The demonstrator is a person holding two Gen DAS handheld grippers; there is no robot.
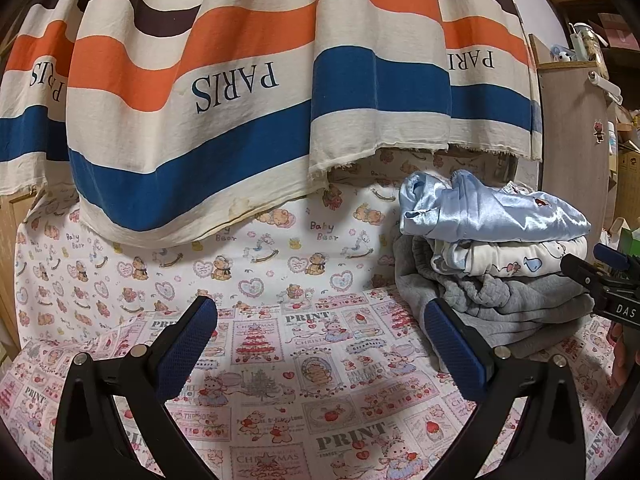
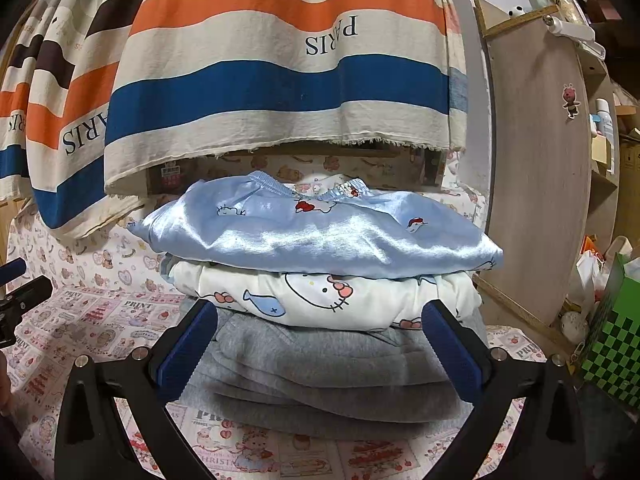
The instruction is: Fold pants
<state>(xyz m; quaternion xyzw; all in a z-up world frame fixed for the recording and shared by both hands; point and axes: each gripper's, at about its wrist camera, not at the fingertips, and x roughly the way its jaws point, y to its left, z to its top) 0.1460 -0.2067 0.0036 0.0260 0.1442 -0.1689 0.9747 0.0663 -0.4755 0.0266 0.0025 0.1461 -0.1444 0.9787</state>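
Note:
A stack of three folded garments sits on the printed bed sheet (image 2: pixel 100 320): shiny light-blue pants (image 2: pixel 320 236) on top, white cartoon-print pants (image 2: pixel 320 296) in the middle, grey sweatpants (image 2: pixel 320 372) at the bottom. The stack also shows at the right of the left wrist view (image 1: pixel 496 248). My right gripper (image 2: pixel 320 344) is open and empty, its fingers either side of the grey sweatpants' near edge. My left gripper (image 1: pixel 320 340) is open and empty above the bare sheet (image 1: pixel 304 380), left of the stack. The right gripper's body shows at the left view's right edge (image 1: pixel 608 284).
A striped curtain printed PARIS (image 1: pixel 240 100) hangs over the back of the bed. A wooden shelf panel (image 2: pixel 536 184) stands to the right, with a green checkered box (image 2: pixel 612 344) beside it.

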